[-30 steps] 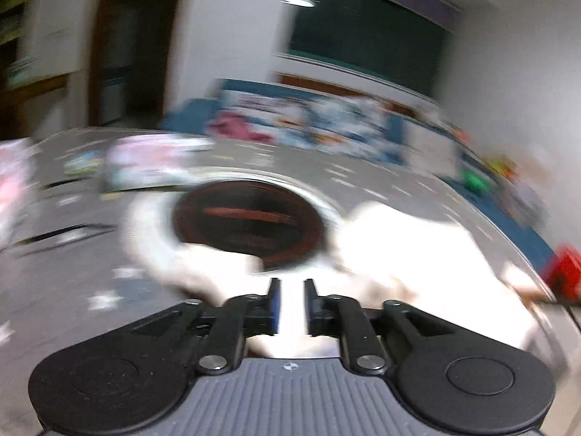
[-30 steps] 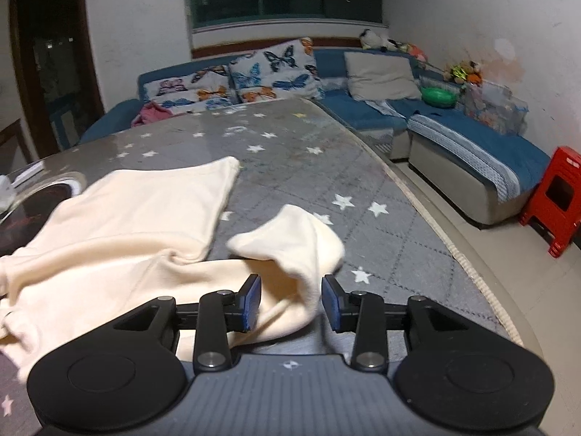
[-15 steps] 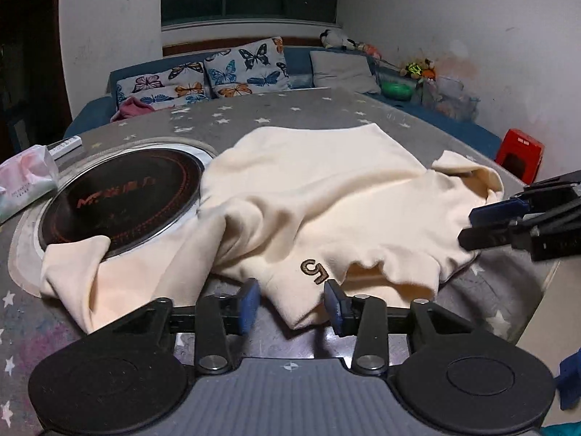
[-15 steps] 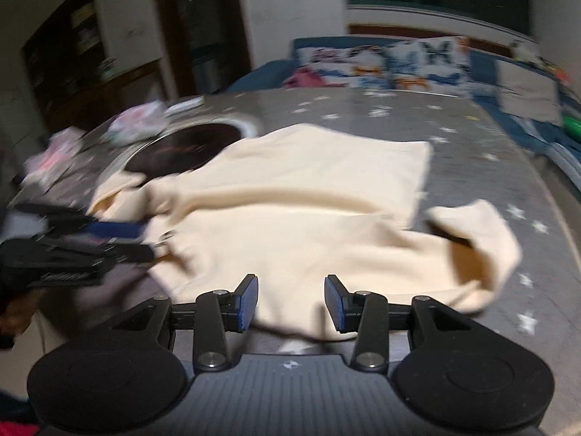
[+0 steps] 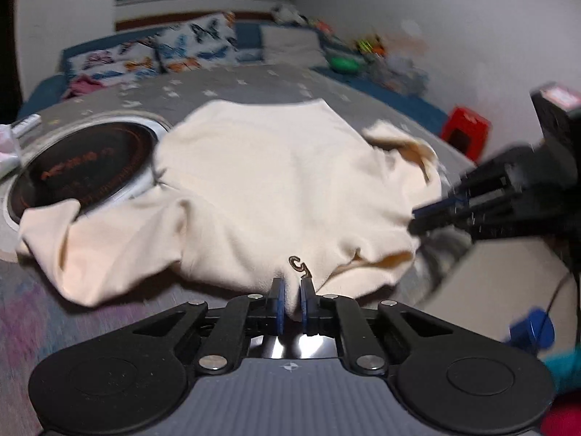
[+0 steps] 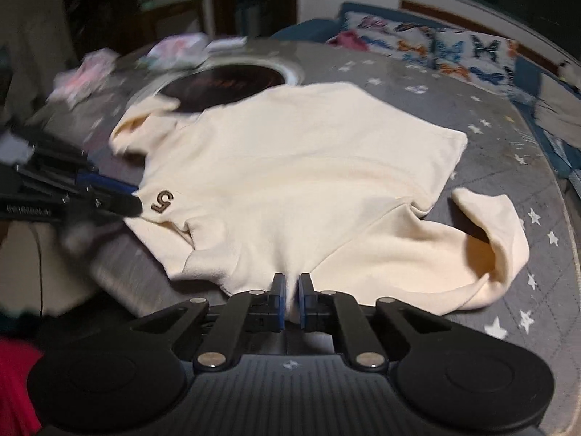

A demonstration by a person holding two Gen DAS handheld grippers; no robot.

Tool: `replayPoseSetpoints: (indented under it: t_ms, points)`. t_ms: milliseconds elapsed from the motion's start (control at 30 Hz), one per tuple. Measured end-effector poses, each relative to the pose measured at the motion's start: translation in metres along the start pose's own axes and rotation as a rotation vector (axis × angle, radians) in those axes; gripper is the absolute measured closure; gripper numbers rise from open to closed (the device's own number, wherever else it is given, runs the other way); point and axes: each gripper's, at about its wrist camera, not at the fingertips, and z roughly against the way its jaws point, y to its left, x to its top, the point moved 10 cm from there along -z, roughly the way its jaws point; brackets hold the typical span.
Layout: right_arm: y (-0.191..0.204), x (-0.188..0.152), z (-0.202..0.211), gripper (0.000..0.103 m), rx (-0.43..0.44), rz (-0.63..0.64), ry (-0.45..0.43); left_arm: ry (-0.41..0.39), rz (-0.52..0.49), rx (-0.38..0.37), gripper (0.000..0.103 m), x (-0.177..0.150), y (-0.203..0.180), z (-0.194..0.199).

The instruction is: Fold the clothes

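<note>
- The cream sweater [image 5: 276,181] lies spread out on the bench [image 6: 501,152], with its near edge at the bench's near edge. It has a small brown mark [image 6: 162,201] near that edge.
- One sleeve [image 6: 483,250] curls up toward the right edge of the bench. The other sleeve [image 5: 72,239] lies partly on the dark round cooktop [image 5: 80,170] on the left side.
- The left hand-held gripper [image 5: 290,303] is almost closed and pinches the sweater's near edge, right by the brown mark.
- The right hand-held gripper [image 6: 289,299] is almost closed too and pinches the same edge farther right.
- I think the step in hand is grabbing the near edge with both.
- Next, both should probably lift together and carry that edge toward the far side, keeping it straight. The loose sleeves may bunch up.
- A blue sofa [image 6: 454,51] with butterfly pillows stands behind the bench.
</note>
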Motion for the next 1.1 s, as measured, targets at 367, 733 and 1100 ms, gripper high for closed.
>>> replayPoseSetpoints:
  t_ms: [367, 733, 1100]
  points:
    - [-0.058, 0.018, 0.020, 0.089, -0.109, -0.152, -0.122, -0.072, -0.033, -0.067, 0.084, 0.030, -0.008, 0.013]
    - [-0.139, 0.009, -0.015, 0.076, -0.337, -0.306, -0.125, -0.016, 0.022, -0.042, 0.074, 0.036, -0.004, -0.054]
    - [-0.203, -0.048, 0.029, 0.069, -0.634, -0.390, -0.083, -0.021, 0.015, -0.047, 0.060, 0.024, -0.005, -0.050]
